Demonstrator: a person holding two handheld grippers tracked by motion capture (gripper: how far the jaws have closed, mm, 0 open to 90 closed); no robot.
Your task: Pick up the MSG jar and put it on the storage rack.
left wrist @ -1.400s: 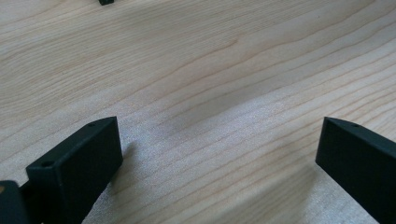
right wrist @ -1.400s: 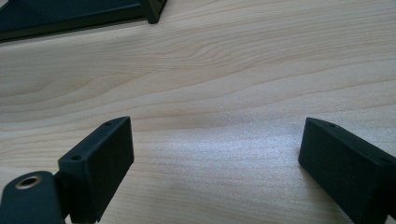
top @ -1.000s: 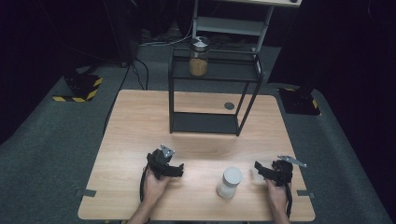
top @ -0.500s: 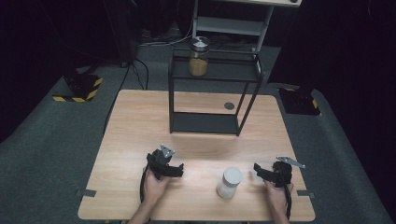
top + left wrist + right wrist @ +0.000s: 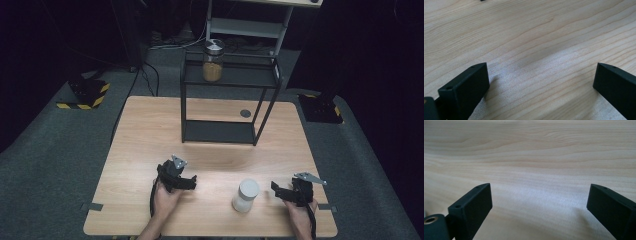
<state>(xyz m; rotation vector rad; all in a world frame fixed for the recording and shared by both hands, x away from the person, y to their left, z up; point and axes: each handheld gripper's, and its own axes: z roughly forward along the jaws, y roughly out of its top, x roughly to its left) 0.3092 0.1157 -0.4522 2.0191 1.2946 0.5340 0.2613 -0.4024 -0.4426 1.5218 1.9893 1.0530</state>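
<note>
A: We hold both grippers low over the pale wood-grain table point(image 5: 150, 130). Left gripper point(image 5: 192, 183) has its jaws apart, nothing between them. Right gripper point(image 5: 275, 188) has just been opening, jaws wide and empty.

B: The white jar point(image 5: 246, 195) stands upright between them, nearer the right one. Smooth cylinder, probably plastic; hard to tell from above.

A: We judge the reach is next: right jaws must square up to its round sides.
</note>
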